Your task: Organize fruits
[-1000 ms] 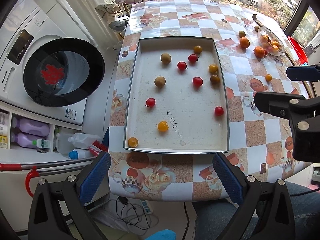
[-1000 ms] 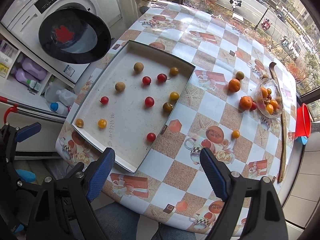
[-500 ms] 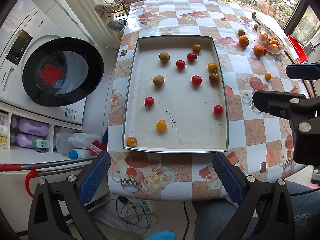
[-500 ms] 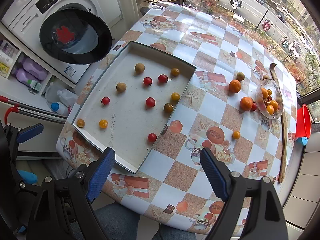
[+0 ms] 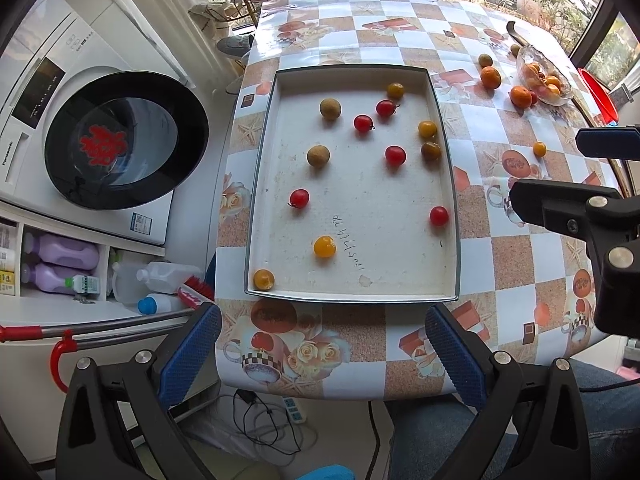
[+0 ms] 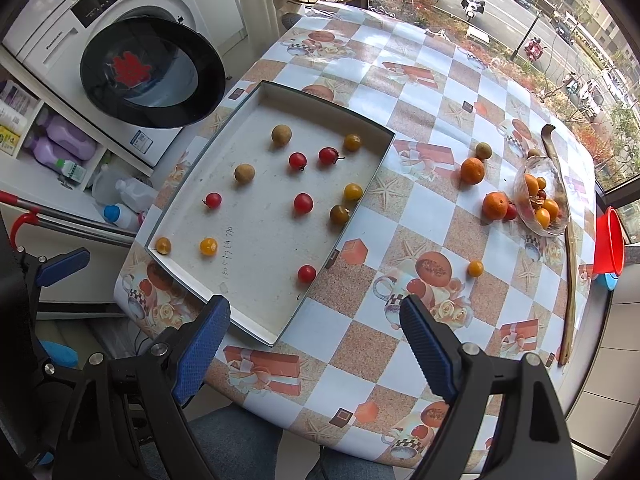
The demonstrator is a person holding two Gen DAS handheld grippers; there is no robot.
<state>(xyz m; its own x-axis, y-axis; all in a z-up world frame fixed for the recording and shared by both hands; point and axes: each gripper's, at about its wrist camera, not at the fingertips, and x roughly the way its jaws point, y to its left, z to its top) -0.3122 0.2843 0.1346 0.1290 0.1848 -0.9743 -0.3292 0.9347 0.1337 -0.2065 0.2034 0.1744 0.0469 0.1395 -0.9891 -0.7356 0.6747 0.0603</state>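
A shallow white tray (image 5: 352, 294) (image 6: 248, 322) lies on the patterned table and holds several red and yellow cherry tomatoes and brownish round fruits, such as a red tomato (image 5: 439, 215) (image 6: 306, 273). A glass bowl (image 5: 542, 80) (image 6: 541, 196) of fruit stands at the far right, with two oranges (image 6: 472, 170) beside it and a loose yellow tomato (image 6: 475, 268) on the cloth. My left gripper (image 5: 322, 354) is open and empty above the table's near edge. My right gripper (image 6: 314, 350) is open and empty, to the right of the left one.
A washing machine (image 5: 100, 120) with its round door stands left of the table, with bottles (image 5: 60, 256) on a shelf below. A long wooden spoon (image 6: 568, 240) and a red cup (image 6: 610, 246) are at the table's far right edge.
Both grippers have drifted back slightly and stay open. The fruits have not moved.
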